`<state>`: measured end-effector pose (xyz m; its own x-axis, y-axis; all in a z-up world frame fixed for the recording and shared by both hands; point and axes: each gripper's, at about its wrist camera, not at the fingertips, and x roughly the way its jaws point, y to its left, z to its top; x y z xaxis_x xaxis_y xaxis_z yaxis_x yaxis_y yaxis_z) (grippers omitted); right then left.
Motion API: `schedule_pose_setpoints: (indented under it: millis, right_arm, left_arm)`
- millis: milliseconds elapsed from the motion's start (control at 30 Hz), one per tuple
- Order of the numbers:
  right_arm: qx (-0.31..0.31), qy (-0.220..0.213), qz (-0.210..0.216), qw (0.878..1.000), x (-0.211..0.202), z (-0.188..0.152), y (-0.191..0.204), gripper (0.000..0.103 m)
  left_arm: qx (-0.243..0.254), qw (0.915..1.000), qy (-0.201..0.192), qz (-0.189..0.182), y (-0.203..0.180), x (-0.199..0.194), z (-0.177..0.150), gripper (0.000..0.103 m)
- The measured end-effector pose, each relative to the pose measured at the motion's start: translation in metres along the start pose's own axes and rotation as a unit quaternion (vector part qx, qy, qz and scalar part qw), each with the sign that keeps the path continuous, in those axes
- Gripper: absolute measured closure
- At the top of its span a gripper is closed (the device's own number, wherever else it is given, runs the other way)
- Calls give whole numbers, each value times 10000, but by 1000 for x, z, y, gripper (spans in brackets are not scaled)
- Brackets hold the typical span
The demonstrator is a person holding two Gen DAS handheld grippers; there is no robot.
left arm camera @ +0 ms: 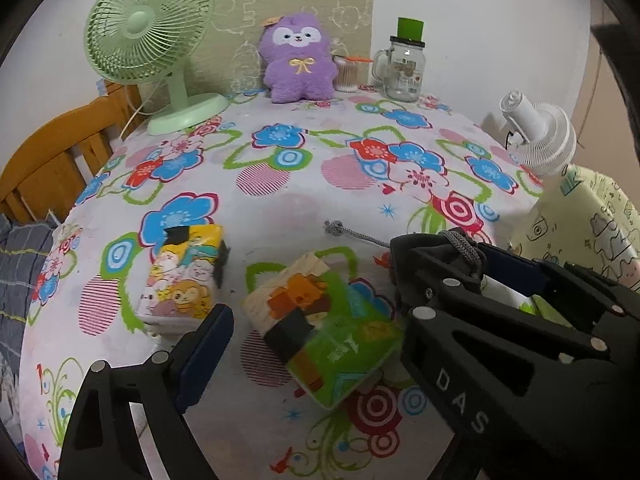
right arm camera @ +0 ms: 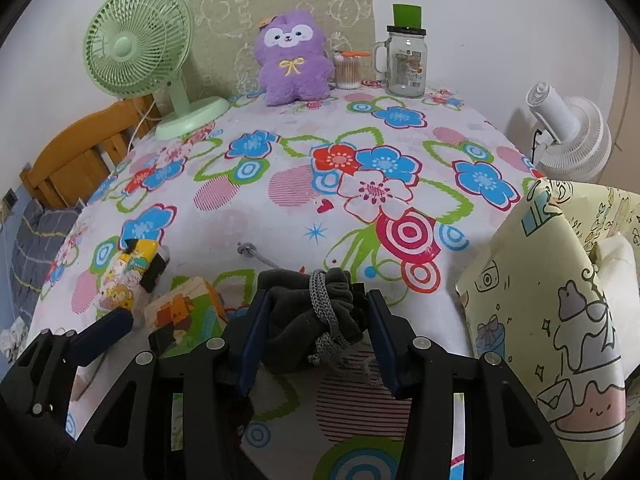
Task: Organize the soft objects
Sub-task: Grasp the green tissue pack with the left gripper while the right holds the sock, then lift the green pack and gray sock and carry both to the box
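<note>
While the flowered tablecloth fills both views, the task items sit along its near edge. In the right wrist view, going left to right: a yellow tissue pack lies at 9 o'clock, and a green tissue pack lies just beside it at 8 o'clock. The left gripper is spread wide, with one blue-padded finger just beside the yellow tissue pack and the green tissue pack between the fingers; it cannot be told whether either pad touches that pack. At 6 o'clock the right gripper is closed to a narrow gap on a dark grey drawstring pouch, both pads pressed against the cloth, with the grey cord wrapped over the pouch and one knotted end trailing on the tablecloth. At 3 o'clock stands a cream cartoon-print bag, apart from the pouch.

Along the far edge: a green fan at 10 o'clock, a purple plush toy at 12 o'clock, a tub of cotton swabs touching its side, a glass jar at 1 o'clock, and a white fan at 2 o'clock.
</note>
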<state>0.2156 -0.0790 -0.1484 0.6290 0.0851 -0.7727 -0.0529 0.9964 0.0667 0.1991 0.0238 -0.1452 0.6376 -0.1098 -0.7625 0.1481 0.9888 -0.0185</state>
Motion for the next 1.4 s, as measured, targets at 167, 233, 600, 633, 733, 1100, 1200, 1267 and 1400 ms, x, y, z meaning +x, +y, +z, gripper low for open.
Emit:
schedule_pose_setpoints:
  millis: [167,233,600,633,733,1100,1200,1267,1400]
  right_arm:
    - [2,41,-16,10000,3,-1,-4,52]
    - [-8,45,-18,10000,4,-1,-4,52]
    - [-49,41,-14,10000,6,-1,-4,52]
    - [-41,46,-1,10000,6,-1,-5,52]
    - [-37,60,21,10000,2,-2,-4,52]
    - [-97,-169,95,9998,-29,-8,3,52]
    - [-120,-258,120,9995,-40,-10,5,52]
    - [-137,-319,136,9993,-47,-11,7,53]
    - [-106,-444,167,9988,-61,-12,9,53]
  left_arm:
    - [-136,9997,103,-164,1,8,0,11]
    - [-175,9996,138,-185,2,12,1,11]
    - [-186,9996,107,-191,4,13,1,47]
    - [-177,9996,110,-212,4,11,1,48]
    - [-150,9996,81,-218,2,6,0,50]
    - [-150,9996,-195,-159,-1,-24,-5,51]
    - [-149,9994,-286,-145,-2,-35,-7,51]
    - [-149,9992,-350,-134,-2,-42,-8,51]
    - [-170,9986,-487,-130,-2,-57,-9,51]
